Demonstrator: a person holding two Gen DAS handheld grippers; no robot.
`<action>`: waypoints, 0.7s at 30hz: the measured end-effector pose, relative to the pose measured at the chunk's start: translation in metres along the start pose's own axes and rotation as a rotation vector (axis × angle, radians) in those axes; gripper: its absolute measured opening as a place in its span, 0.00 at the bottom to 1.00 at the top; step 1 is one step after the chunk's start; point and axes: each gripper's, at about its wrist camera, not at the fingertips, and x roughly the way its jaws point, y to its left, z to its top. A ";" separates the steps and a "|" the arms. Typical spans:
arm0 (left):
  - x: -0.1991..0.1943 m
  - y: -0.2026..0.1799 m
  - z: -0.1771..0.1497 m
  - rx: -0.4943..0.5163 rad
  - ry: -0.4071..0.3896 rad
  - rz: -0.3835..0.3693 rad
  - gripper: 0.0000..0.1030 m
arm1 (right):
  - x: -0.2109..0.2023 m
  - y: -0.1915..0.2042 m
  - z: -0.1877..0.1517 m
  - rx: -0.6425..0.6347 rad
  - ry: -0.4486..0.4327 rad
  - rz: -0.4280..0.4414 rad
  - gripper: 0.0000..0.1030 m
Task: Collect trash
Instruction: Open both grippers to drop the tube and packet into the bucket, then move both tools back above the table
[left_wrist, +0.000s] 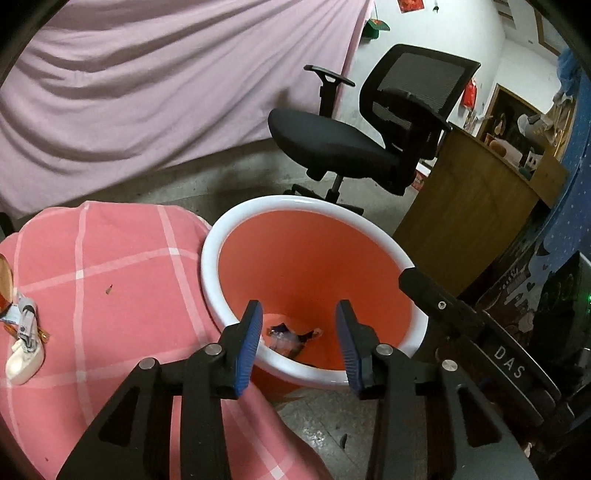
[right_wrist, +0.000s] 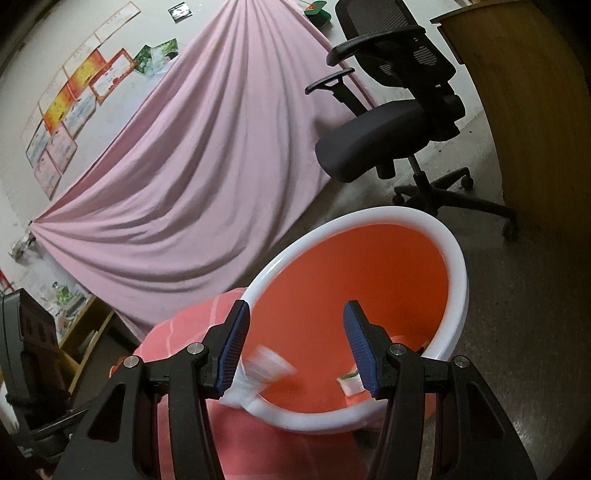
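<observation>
An orange bin with a white rim (left_wrist: 236, 229) stands on the floor beside a table with a pink checked cloth (left_wrist: 118, 280). Crumpled wrappers (left_wrist: 286, 338) lie at its bottom. My left gripper (left_wrist: 299, 345) is open and empty above the bin's near rim. In the right wrist view the bin (right_wrist: 373, 218) lies below my right gripper (right_wrist: 295, 350), which is open. A blurred white wrapper (right_wrist: 269, 363) is in mid-air just off its left finger, over the bin. Another white scrap (right_wrist: 351, 384) lies inside. The right gripper's body (left_wrist: 480, 332) shows at the bin's right.
A white scraper-like item (left_wrist: 24, 354) and an orange object (left_wrist: 5, 284) lie on the cloth's left edge. A black office chair (left_wrist: 354, 140) stands behind the bin, a wooden desk (left_wrist: 469, 206) to its right. A pink sheet (left_wrist: 166, 92) hangs on the wall.
</observation>
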 end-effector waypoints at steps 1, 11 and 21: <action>-0.001 0.001 -0.002 -0.003 -0.001 0.000 0.34 | 0.000 0.000 0.000 -0.002 0.001 -0.003 0.51; -0.044 0.030 -0.011 -0.047 -0.096 0.068 0.34 | 0.000 0.018 -0.003 -0.046 -0.014 0.001 0.51; -0.133 0.073 -0.037 -0.096 -0.350 0.232 0.41 | -0.022 0.077 -0.014 -0.178 -0.179 0.098 0.77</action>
